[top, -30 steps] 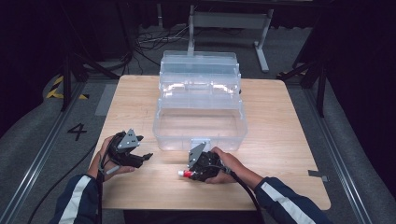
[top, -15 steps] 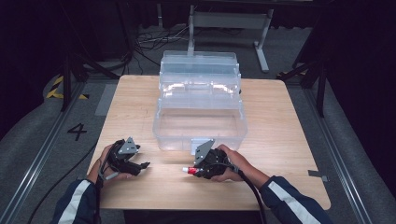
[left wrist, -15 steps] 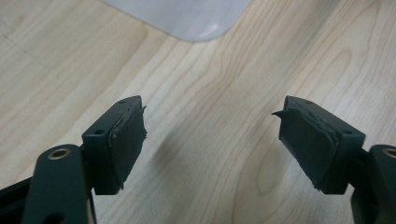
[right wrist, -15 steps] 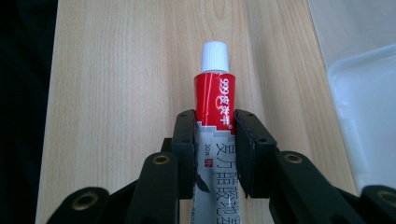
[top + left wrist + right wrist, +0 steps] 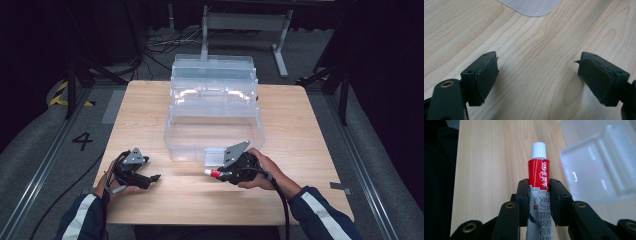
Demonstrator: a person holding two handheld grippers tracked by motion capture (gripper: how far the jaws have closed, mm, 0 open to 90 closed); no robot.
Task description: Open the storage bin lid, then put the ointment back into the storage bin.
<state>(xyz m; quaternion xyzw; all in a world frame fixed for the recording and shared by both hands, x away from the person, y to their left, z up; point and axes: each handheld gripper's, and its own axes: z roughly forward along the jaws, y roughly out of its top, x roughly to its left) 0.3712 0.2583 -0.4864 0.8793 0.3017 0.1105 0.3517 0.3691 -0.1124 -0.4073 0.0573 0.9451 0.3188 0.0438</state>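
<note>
Black jaws of the right gripper (image 5: 539,202) are pressed on a small tube (image 5: 538,173), holding it by its grey lower part, while the red upper part and the white cap stick out past the jaw tips. In the high view this right gripper (image 5: 220,174) is near the front edge of the wooden table (image 5: 310,130), a little right of the middle, with the tube (image 5: 212,173) pointing to the left, just in front of the clear plastic box (image 5: 215,125). The left gripper (image 5: 539,75) has its jaws spread wide, and they have just been opening; between them is only bare wood. In the high view the left gripper (image 5: 150,178) is low over the table near the front left corner, well apart from the right one. The clear box stands in the middle of the table with its trays stepped toward the far edge. A person's hands hold both grippers, and the sleeves are dark with a white stripe.
</note>
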